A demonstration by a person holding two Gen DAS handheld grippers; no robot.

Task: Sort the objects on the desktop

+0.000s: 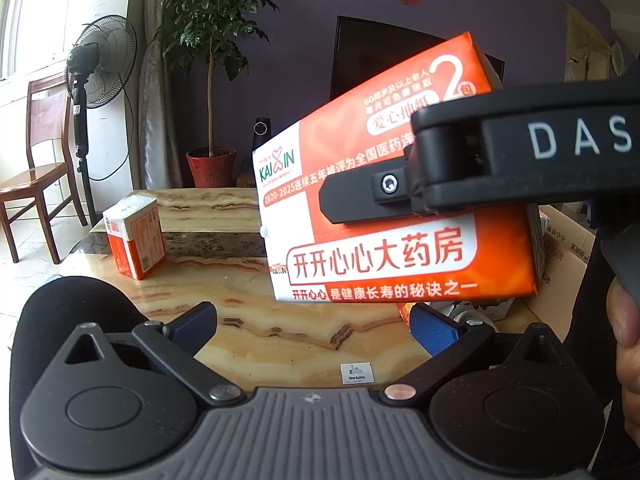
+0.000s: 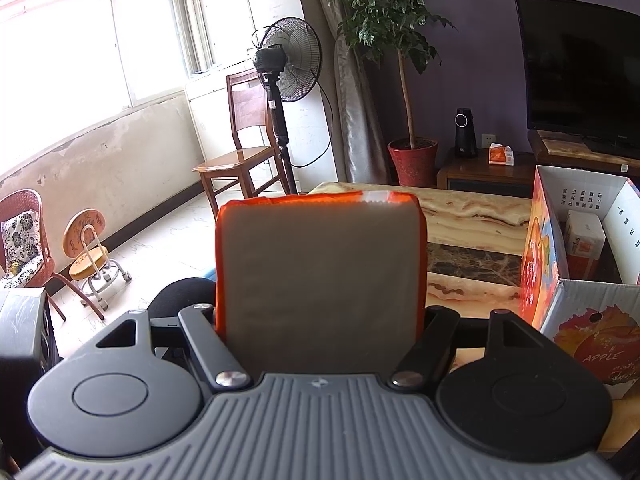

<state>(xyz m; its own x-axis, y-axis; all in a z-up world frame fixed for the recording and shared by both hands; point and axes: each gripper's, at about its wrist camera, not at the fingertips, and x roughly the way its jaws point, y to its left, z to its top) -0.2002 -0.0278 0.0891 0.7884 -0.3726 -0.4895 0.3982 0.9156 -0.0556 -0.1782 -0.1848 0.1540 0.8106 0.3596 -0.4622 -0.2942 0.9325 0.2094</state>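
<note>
Orange-and-white soft tissue pack [image 1: 400, 200] with Chinese print hangs in the air above the veined beige marble tea table [image 1: 248, 320], tilted, clamped between the two black fingers of the right gripper [image 2: 320, 320]. From the right wrist view the pack fills the space between those fingers, its grey shadowed face toward the camera and both orange edges pressed against the finger bars. In the left wrist view one black finger [image 1: 368, 196] of that gripper lies across the pack's printed face.

Below it the left gripper [image 1: 316, 328] stands with its blue-padded fingers spread wide and nothing between them, only bare marble showing through the gap.

A second, smaller orange-and-white tissue pack [image 1: 134, 236] stands upright near the table's far left corner, well apart from both grippers. An open cardboard apple box [image 2: 580, 280] with a bright fruit print sits at the table's right edge, and one white-and-orange pack [image 2: 584, 236] is inside it. A small white label [image 1: 357, 374] is stuck on the marble near the front edge.
</note>
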